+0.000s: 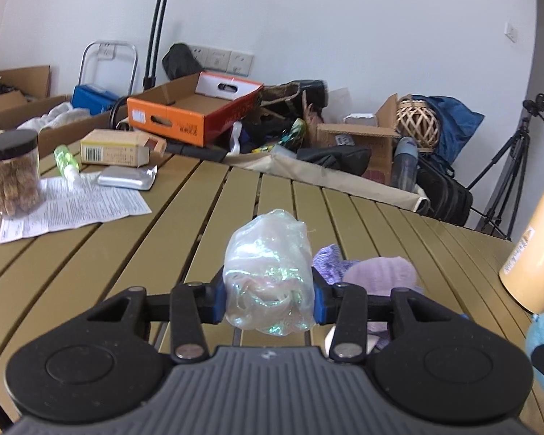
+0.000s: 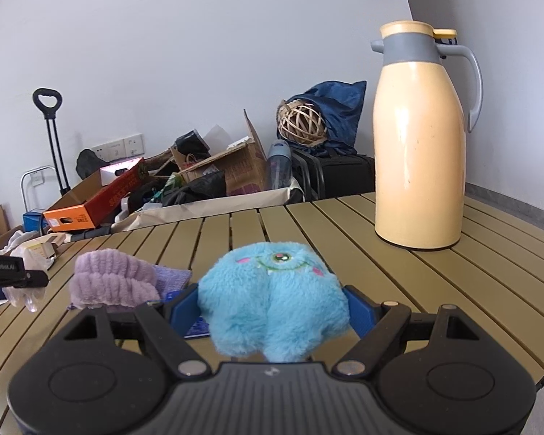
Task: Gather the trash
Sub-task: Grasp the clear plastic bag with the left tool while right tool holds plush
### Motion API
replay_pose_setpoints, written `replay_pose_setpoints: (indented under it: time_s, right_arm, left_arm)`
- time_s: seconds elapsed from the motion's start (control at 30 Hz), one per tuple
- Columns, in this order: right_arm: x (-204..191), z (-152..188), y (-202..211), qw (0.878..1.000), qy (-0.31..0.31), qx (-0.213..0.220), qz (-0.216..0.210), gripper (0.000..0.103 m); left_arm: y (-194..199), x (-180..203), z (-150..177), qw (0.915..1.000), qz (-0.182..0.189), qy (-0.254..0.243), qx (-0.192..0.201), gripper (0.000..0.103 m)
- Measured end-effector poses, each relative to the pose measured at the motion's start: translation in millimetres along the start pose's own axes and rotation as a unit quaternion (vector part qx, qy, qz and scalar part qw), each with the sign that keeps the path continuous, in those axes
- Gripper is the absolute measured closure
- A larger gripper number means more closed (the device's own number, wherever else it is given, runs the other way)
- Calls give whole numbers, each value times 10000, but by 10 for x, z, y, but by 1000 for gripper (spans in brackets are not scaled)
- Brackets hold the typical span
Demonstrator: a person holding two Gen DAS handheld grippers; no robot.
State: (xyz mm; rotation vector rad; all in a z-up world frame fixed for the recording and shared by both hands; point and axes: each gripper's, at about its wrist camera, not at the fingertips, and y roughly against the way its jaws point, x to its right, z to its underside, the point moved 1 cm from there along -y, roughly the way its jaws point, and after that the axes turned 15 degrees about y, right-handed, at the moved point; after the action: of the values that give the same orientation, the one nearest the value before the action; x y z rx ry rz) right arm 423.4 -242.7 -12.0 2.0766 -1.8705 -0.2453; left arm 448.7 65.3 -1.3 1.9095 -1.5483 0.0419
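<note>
Gripper pads of the left gripper (image 1: 268, 299) pinch a crumpled iridescent plastic wrapper (image 1: 268, 272) at its middle above the table (image 1: 127, 253); it looks light, soft and slippery, so a firm mid-bundle hold suits it.

A crumpled wad of clear, iridescent plastic film (image 1: 268, 275) sits pinched between the 2 blue pads of the left claw (image 1: 268, 299), lifted clear of the slatted olive bench (image 1: 185, 217). The film bulges above and below the pads, roughly upright, with pearly green and pink glints and thin pale strands showing through its folds. In the right wrist view only a small translucent bit of it (image 2: 20, 295) shows at the left edge, under the other claw's black body.
</note>
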Motion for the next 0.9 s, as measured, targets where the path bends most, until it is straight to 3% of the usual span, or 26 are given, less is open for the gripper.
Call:
replay_pose_setpoints:
  time_s: [0.4, 0.9]
  right_arm:
    - [-190, 21, 341, 9995, 61, 24, -311, 21]
    - [-320, 210, 941, 9981, 211, -86, -574, 21]
  left_arm:
    - [546, -49, 48, 9996, 241, 0, 116, 60]
    - [1326, -2, 561, 9972, 528, -538, -37, 60]
